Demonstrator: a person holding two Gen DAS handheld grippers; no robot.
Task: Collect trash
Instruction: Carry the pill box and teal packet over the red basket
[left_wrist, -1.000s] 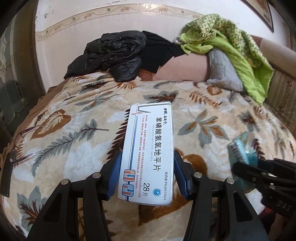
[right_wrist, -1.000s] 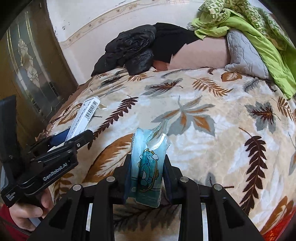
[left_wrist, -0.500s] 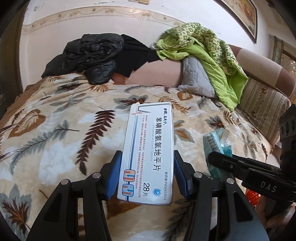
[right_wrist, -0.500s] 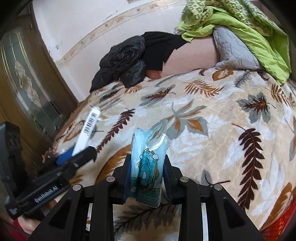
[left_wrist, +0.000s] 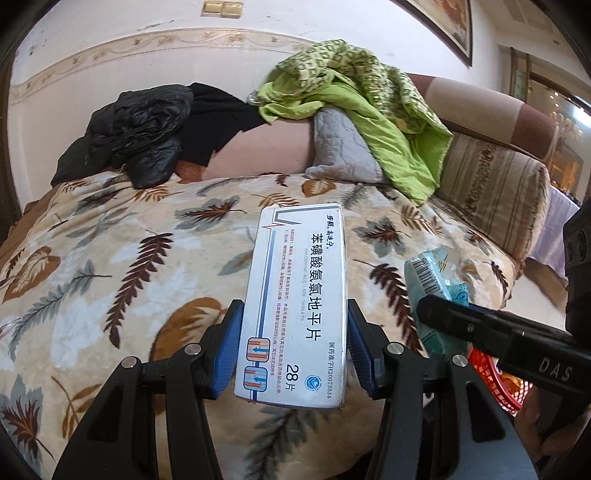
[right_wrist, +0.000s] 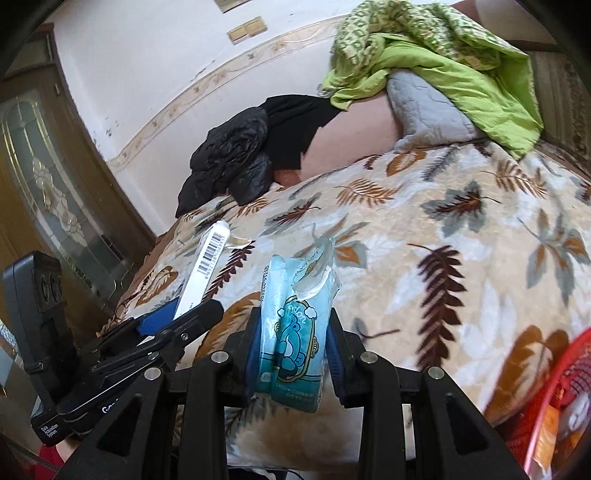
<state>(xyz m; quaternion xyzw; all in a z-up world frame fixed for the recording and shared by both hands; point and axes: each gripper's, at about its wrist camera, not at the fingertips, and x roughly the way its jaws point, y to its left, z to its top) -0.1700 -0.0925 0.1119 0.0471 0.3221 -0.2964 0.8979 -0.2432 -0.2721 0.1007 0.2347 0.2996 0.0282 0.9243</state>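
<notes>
My left gripper is shut on a white medicine box with blue lines and Chinese print, held above the leaf-patterned blanket. My right gripper is shut on a crumpled light-blue tissue packet with a cartoon bear. In the left wrist view the packet and the right gripper sit at the right. In the right wrist view the box shows edge-on at the left, barcode up, in the left gripper. A red mesh basket holding some trash is at the lower right.
A black jacket and a green garment over a grey cushion lie at the back of the sofa. A striped armrest is at right. A dark wood door with glass stands left. The red basket is low right.
Both grippers have swung to the right and pulled back with their loads still held. The red basket has come into the right wrist view at the lower right.
</notes>
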